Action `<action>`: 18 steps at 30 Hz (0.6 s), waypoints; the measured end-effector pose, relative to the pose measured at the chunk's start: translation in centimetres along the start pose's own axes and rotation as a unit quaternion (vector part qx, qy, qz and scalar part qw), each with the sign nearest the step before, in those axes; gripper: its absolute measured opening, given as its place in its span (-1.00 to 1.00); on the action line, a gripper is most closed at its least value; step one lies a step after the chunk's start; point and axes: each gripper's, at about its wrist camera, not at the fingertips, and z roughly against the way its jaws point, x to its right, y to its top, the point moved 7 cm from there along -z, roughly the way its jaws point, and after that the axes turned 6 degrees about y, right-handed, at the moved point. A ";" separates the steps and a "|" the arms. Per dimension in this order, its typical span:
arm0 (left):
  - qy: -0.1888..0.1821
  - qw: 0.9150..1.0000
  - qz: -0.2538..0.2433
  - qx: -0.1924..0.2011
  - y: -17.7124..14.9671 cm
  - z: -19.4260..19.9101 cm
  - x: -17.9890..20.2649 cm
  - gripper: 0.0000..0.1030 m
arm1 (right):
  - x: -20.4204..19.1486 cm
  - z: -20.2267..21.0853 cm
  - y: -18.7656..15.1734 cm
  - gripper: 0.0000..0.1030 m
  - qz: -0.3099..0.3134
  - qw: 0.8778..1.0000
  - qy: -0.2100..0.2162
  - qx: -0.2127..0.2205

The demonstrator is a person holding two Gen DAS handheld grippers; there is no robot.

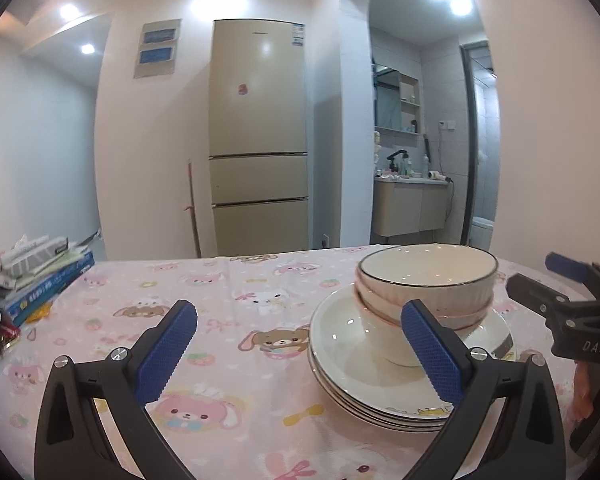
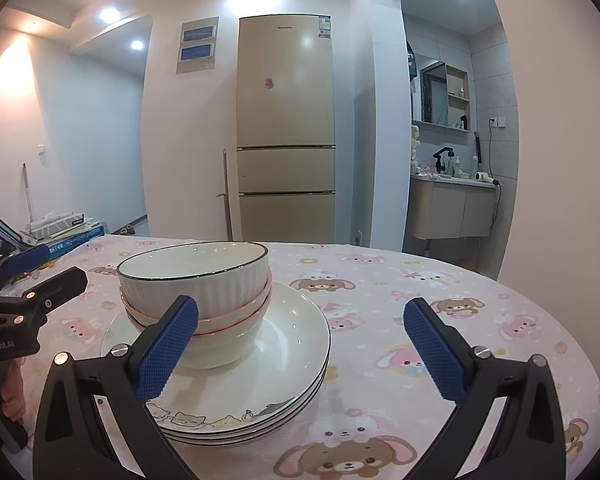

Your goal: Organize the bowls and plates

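At lower centre of both views, stacked bowls [image 2: 196,280] are sitting on a pile of plates [image 2: 292,344] on the desk [image 2: 420,320]. Left gripper [image 1: 300,344] and right gripper [image 2: 300,344] are holding their fingers spread wide, gripping nothing.

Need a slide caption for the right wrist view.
Open right claw faces nested bowls stacked on plates.
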 end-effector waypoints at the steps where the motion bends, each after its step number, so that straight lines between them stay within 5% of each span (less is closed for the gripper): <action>1: 0.006 1.000 0.005 -0.001 0.0 -0.1 -0.3 1.00 | 0.0 0.1 0.0 0.99 -0.001 1.000 -0.001 0.000; 18: 0.016 1.000 0.000 0.001 0.1 0.1 -0.2 1.00 | 0.1 0.2 0.2 0.99 0.000 1.000 -0.008 -0.002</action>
